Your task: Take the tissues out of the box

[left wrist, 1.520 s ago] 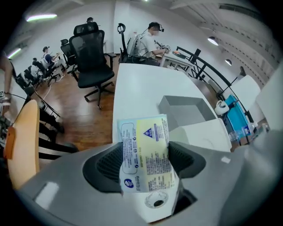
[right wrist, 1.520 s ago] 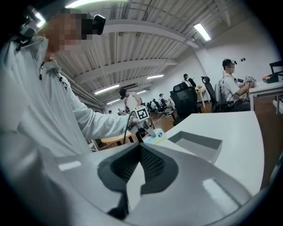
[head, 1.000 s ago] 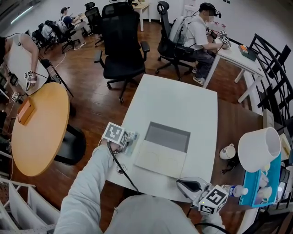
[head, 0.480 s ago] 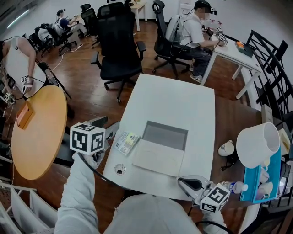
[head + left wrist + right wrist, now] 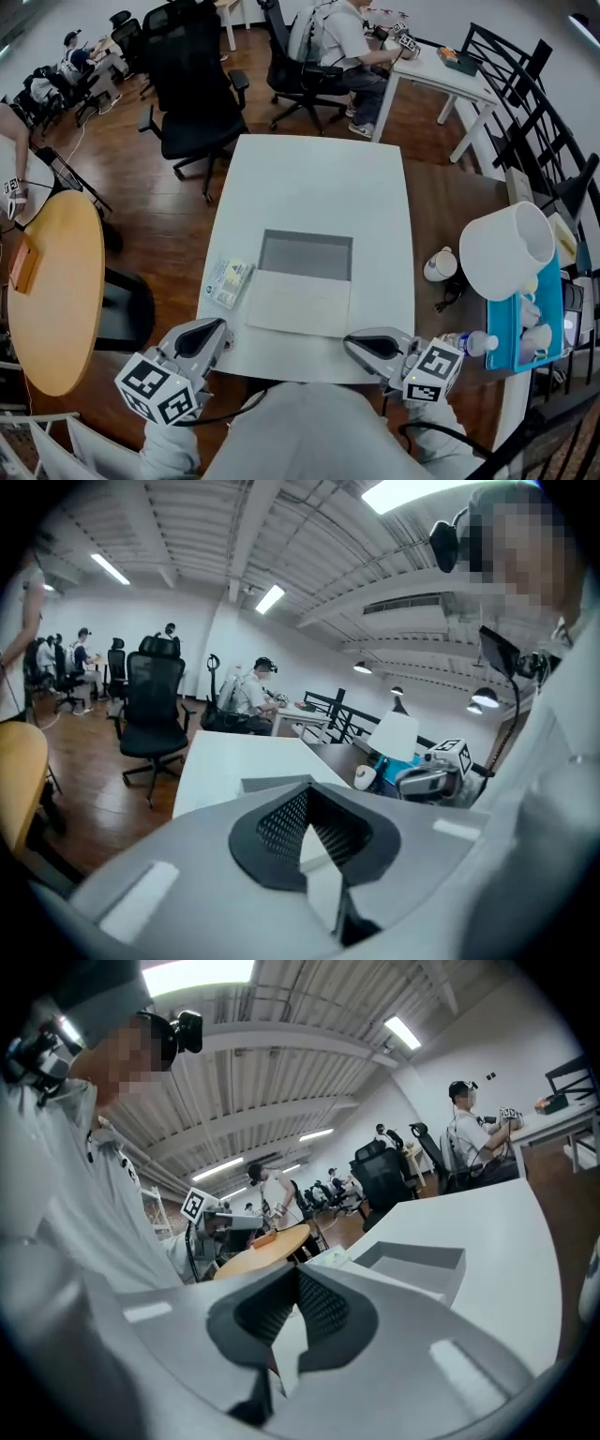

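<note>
Tissue pack [image 5: 229,283] lies flat on the white table [image 5: 319,187], just beside the box [image 5: 307,255] at its 9 o'clock and apart from it. The pack's long axis runs roughly from 1 to 7 o'clock in the head view. Its top face carries pale greenish print, too small to read. The box is an open grey tray whose long side runs from 9 to 3 o'clock. Its white lid [image 5: 300,302] is folded down flat toward 6 o'clock, onto the table edge nearest the person, and no writing shows on it. The left gripper [image 5: 217,330] hangs at the table's near edge at about 7 o'clock from the box, well apart from the pack. Its own view shows the jaws clenched tip to tip with nothing between them [image 5: 309,797]. The right gripper [image 5: 354,342] sits at about 5 o'clock from the box, its jaws likewise pressed together and empty [image 5: 295,1277]. Each gripper's cube bears black-and-white square markers and no letters. A white mug [image 5: 438,265] stands on the brown desk at 3 o'clock.
</note>
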Action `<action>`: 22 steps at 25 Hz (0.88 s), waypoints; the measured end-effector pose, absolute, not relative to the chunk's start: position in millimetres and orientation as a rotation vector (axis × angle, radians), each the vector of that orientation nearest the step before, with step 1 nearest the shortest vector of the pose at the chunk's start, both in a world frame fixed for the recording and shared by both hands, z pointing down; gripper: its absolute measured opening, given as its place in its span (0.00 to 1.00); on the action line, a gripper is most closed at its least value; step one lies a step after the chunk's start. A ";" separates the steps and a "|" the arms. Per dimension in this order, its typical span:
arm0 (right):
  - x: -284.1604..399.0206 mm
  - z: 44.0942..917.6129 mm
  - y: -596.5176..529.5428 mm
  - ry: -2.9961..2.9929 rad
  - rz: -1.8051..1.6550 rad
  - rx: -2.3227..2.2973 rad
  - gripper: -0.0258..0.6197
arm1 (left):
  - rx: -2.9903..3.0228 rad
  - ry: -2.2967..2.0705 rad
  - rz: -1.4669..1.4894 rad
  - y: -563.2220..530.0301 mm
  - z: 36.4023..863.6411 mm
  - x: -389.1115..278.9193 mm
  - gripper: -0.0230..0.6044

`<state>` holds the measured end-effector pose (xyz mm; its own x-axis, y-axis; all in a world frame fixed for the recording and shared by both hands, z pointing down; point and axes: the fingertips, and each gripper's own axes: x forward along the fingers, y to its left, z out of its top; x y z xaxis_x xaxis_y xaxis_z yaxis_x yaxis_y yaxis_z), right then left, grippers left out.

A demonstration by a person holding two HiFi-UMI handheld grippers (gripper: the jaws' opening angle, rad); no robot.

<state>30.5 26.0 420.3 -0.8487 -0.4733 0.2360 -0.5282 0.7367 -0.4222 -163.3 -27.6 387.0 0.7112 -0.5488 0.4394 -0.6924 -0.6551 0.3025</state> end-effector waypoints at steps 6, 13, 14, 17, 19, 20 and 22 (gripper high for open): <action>20.1 431.4 25.6 -2.739 0.694 0.781 0.04 | 2.475 -0.954 0.468 -25.4 389.2 -166.8 0.06; 15.6 440.2 26.5 -2.685 0.699 0.794 0.04 | 2.502 -0.909 0.511 -25.3 400.2 -163.3 0.06; 15.9 441.8 27.1 -2.675 0.702 0.803 0.04 | 2.513 -0.901 0.524 -27.6 400.4 -161.2 0.06; 16.7 445.7 26.8 -2.656 0.711 0.840 0.04 | 2.541 -0.880 0.571 -33.3 403.2 -158.3 0.06; 17.9 450.0 25.1 -2.642 0.724 0.861 0.04 | 2.550 -0.867 0.590 -33.9 405.4 -156.6 0.06; 19.0 452.8 24.9 -2.635 0.734 0.869 0.04 | 2.550 -0.859 0.597 -33.2 407.2 -155.2 0.06; 22.8 458.2 26.0 -2.621 0.755 0.884 0.04 | 2.546 -0.843 0.613 -31.7 411.9 -150.7 0.06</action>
